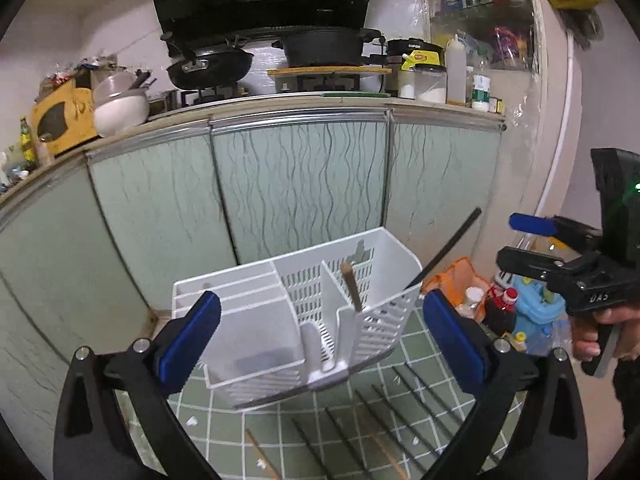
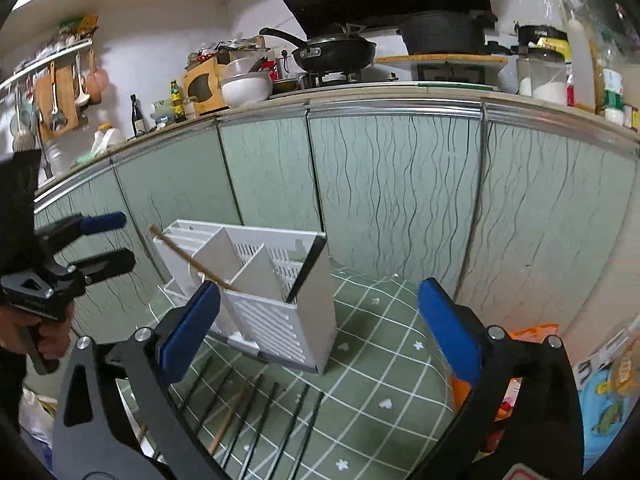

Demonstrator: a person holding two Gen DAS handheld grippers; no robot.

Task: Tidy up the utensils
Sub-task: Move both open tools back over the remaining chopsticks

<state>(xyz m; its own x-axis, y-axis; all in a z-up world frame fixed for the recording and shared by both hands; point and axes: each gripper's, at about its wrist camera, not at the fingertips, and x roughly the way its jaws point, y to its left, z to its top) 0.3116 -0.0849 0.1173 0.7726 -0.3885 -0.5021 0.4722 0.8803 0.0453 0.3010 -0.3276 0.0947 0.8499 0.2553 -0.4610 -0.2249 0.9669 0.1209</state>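
Observation:
A white slotted utensil caddy stands on a green checked cloth; it also shows in the right wrist view. One wooden chopstick and one black chopstick lean in its right compartment. Several black chopsticks and wooden ones lie on the cloth in front. My left gripper is open and empty, just before the caddy. My right gripper is open and empty, right of the caddy; it shows at the right edge of the left wrist view.
Green cabinet doors stand behind the caddy, with a counter of pans and jars above. Bottles and an orange bag sit on the floor at the right. The cloth's front edge lies below both grippers.

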